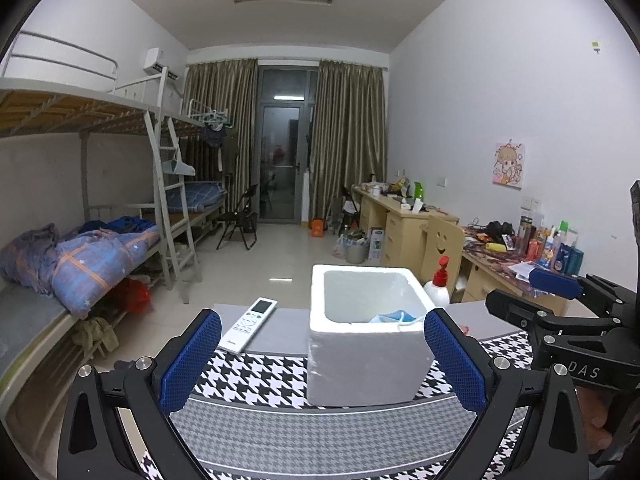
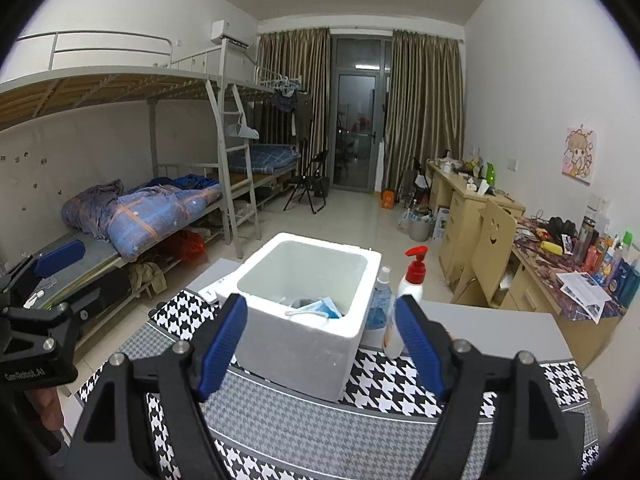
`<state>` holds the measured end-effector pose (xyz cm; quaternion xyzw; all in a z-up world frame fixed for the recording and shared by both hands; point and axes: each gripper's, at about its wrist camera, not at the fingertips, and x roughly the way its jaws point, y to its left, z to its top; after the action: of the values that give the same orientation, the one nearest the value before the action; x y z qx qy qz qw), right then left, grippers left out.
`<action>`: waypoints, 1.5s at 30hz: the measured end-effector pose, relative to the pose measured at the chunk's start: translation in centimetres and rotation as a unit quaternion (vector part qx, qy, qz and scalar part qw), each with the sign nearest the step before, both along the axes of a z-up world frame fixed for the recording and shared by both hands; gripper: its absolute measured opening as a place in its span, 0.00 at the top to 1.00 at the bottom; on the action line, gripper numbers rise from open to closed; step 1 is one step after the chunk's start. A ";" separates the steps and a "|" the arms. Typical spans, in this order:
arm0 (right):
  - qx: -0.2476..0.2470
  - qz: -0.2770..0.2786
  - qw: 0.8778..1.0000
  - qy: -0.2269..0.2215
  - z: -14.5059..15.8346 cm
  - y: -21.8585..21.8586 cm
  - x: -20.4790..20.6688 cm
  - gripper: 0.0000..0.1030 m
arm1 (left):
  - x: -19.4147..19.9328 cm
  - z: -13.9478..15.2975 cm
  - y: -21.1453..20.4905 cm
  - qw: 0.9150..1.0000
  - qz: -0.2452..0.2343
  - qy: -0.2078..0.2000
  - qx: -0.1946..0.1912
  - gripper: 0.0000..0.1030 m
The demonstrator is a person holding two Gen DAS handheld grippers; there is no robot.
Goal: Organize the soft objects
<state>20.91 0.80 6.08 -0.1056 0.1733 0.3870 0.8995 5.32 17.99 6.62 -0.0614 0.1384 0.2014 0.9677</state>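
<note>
A white foam box [image 1: 366,338] stands on a houndstooth cloth [image 1: 280,384] on the table; it also shows in the right wrist view [image 2: 304,320]. A blue face mask [image 2: 318,307] and something grey lie inside it; the mask's edge shows in the left wrist view [image 1: 394,317]. My left gripper [image 1: 322,354] is open and empty, its fingers on either side of the box front. My right gripper [image 2: 320,344] is open and empty just before the box; it appears at the right of the left wrist view [image 1: 532,300].
A white remote [image 1: 249,324] lies left of the box. A red-pump bottle [image 2: 408,300] and a small spray bottle [image 2: 380,300] stand to its right. Bunk beds [image 1: 80,240] line the left wall, cluttered desks [image 1: 520,256] and a chair the right.
</note>
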 end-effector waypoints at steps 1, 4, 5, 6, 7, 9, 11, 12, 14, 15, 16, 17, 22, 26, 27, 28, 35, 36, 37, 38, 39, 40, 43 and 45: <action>0.003 -0.002 1.000 -0.004 0.0 -0.3 -0.3 0.22 | -0.1 0.0 -0.2 1.000 -0.002 0.001 0.000 0.01; 0.017 -0.010 1.000 -0.008 -0.1 -1.2 -0.9 0.22 | -0.5 -0.1 -0.9 1.000 -0.008 0.001 0.003 0.01; 0.019 -0.010 1.000 -0.008 -0.1 -1.4 -1.0 0.22 | -0.7 -0.1 -1.2 1.000 -0.011 0.002 0.003 0.01; 0.022 -0.010 1.000 -0.008 -0.1 -1.7 -1.2 0.22 | -0.8 -0.1 -1.5 1.000 -0.013 0.002 0.004 0.01; 0.025 -0.010 1.000 -0.007 -0.1 -2.0 -1.3 0.22 | -0.9 -0.1 -1.7 1.000 -0.015 0.002 0.005 0.01; 0.030 -0.012 0.999 -0.010 -0.1 -2.6 -1.6 0.22 | -1.3 -0.1 -2.4 1.000 -0.018 -0.001 0.008 0.01; 0.036 -0.015 0.999 -0.013 -0.1 -3.2 -1.9 0.22 | -1.7 -0.2 -3.0 1.000 -0.024 -0.004 0.009 0.01; 0.039 -0.016 0.999 -0.013 -0.1 -3.5 -2.0 0.22 | -1.8 -0.3 -3.3 1.000 -0.027 -0.005 0.009 0.01; 0.044 -0.017 0.999 -0.013 -0.2 -4.1 -2.4 0.21 | -1.9 -0.4 -3.7 0.999 -0.032 -0.005 0.008 0.01; 0.045 -0.018 0.999 -0.014 -0.2 -4.3 -2.5 0.21 | -2.0 -0.4 -4.0 0.999 -0.034 -0.004 0.008 0.01; 0.045 -0.019 0.999 -0.015 -0.2 -4.5 -2.6 0.21 | -2.1 -0.5 -4.2 0.999 -0.035 -0.005 0.008 0.01; 0.046 -0.020 0.999 -0.016 -0.3 -4.7 -2.7 0.21 | -2.3 -0.5 -4.4 0.999 -0.035 -0.006 0.009 0.01; 0.053 -0.024 0.998 -0.018 -0.7 -6.0 -3.2 0.20 | -2.8 -0.5 -5.4 0.999 -0.044 -0.012 0.013 0.01; 0.062 -0.027 0.998 -0.014 -1.1 -7.0 -3.5 0.19 | -3.5 -0.7 -6.0 0.999 -0.048 -0.020 0.013 0.01; 0.062 -0.028 0.998 -0.016 -1.2 -7.2 -3.6 0.19 | -3.5 -0.8 -6.1 0.998 -0.050 -0.021 0.011 0.01; 0.063 -0.031 0.997 -0.017 -1.3 -7.4 -3.7 0.19 | -3.7 -1.0 -6.4 0.998 -0.053 -0.022 0.009 0.01; 0.066 -0.047 0.996 -0.021 -2.4 -8.7 -4.3 0.19 | -4.2 -1.6 -7.0 0.997 -0.063 -0.034 0.005 0.01; 0.068 -0.049 0.996 -0.024 -2.6 -8.8 -4.6 0.19 | -4.3 -1.7 -7.1 0.997 -0.064 -0.035 0.004 0.01; 0.069 -0.050 0.996 -0.028 -2.8 -9.0 -4.8 0.19 | -4.4 -1.8 -7.2 0.997 -0.065 -0.037 0.004 0.01; 0.070 -0.052 0.996 -0.030 -2.9 -9.1 -4.9 0.19 | -4.6 -1.9 -7.4 0.997 -0.065 -0.042 0.005 0.01; 0.070 -0.054 0.996 -0.031 -3.0 -9.2 -5.0 0.19 | -4.7 -2.0 -7.5 0.997 -0.065 -0.043 0.006 0.01; 0.071 -0.056 0.995 -0.032 -3.1 -9.4 -5.1 0.19 | -4.8 -2.0 -7.7 0.997 -0.066 -0.047 0.008 0.01; 0.071 -0.054 0.996 -0.029 -3.5 -9.8 -5.4 0.19 | -5.3 -2.2 -8.2 0.996 -0.070 -0.054 0.016 0.01; 0.071 -0.055 0.996 -0.027 -3.7 -10.1 -5.5 0.19 | -5.4 -2.4 -8.6 0.996 -0.068 -0.056 0.022 0.01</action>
<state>15.43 -9.26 2.35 -0.0420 0.1268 0.3454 0.9289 -0.13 9.41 4.18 -0.0415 0.0836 0.1339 0.9866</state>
